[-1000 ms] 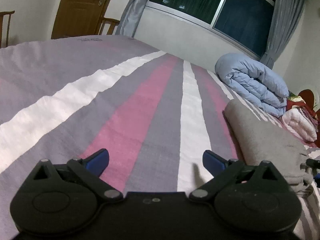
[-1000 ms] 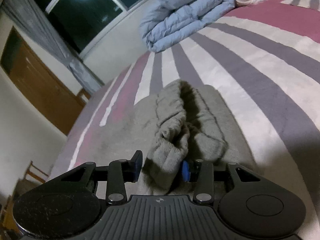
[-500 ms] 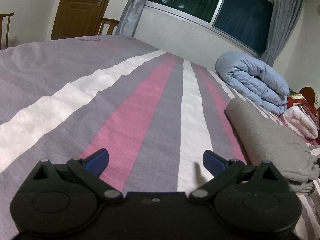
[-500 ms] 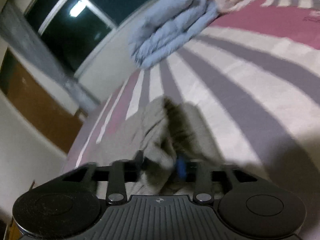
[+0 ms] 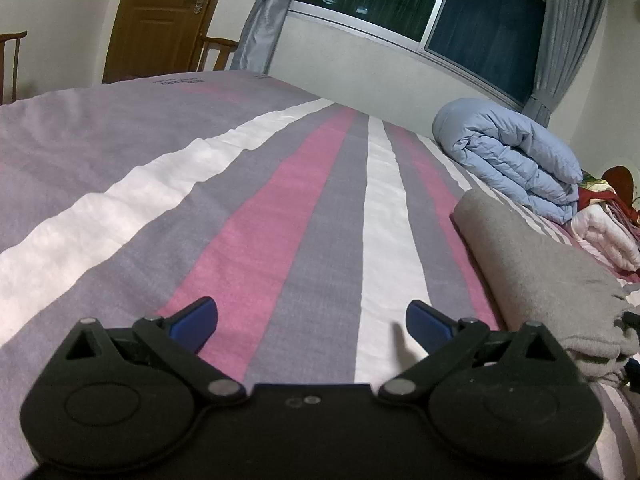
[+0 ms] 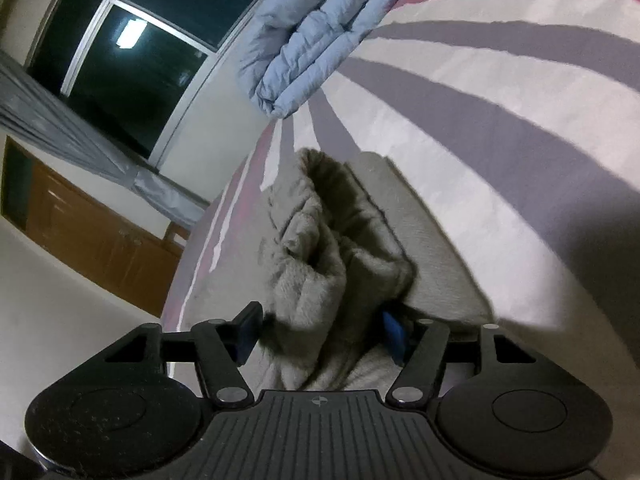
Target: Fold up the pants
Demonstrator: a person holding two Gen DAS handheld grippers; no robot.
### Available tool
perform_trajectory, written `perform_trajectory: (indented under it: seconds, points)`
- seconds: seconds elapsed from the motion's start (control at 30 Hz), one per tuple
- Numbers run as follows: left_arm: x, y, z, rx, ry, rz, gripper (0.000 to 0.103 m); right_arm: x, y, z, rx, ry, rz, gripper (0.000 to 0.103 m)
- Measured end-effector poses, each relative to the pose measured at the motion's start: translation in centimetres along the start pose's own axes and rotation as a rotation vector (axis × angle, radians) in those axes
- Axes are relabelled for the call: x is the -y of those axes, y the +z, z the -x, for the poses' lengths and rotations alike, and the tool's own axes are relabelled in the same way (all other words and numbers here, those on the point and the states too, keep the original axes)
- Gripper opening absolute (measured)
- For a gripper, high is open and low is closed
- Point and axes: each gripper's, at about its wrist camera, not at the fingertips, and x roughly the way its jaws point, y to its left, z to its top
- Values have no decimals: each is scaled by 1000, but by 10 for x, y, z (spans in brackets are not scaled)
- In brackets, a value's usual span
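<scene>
Pants (image 6: 320, 280) edge betw right gripper (image 6: 320, 332) jaws, just opening; bedspread (image 5: 280, 220) bare left.

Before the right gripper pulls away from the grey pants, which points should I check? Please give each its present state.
1. Right gripper jaws released: they have just been opening; fleece between them; full clearance cannot tell.
2. Grey pants lying folded on the bed: ok.
3. Loose fleecy end flat: not ok, bunched up.
4. Left gripper open and empty: ok.
5. Blue duvet apart from the pants: ok.
</scene>
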Motion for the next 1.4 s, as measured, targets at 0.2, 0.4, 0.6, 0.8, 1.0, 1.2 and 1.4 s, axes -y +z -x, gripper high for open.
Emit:
perform_trajectory:
  seconds: [0.2,0.4,0.6,0.8,1.0,1.2,1.4]
  points:
    - [2,-1,0,-3,8,-23,95,-32,14,1,33,47,73,40]
    - [5,-1,0,-4,13,-37,95,-12,24,20,95,-1,50,40]
    - [10,-1,0,-6,24,-62,95,8,19,18,-30,-42,115,52]
    - [12,-2,0,-5,33,-70,95,9,15,14,-43,-52,129,52]
    - [16,-2,-1,-9,54,-89,94,-6,7,19,-48,-94,227,52]
    - [40,-7,13,-13,29,-126,86,-2,-3,47,6,-49,202,52]
    - [92,-22,18,-36,-63,-245,87,-2,-16,62,22,-22,215,56]
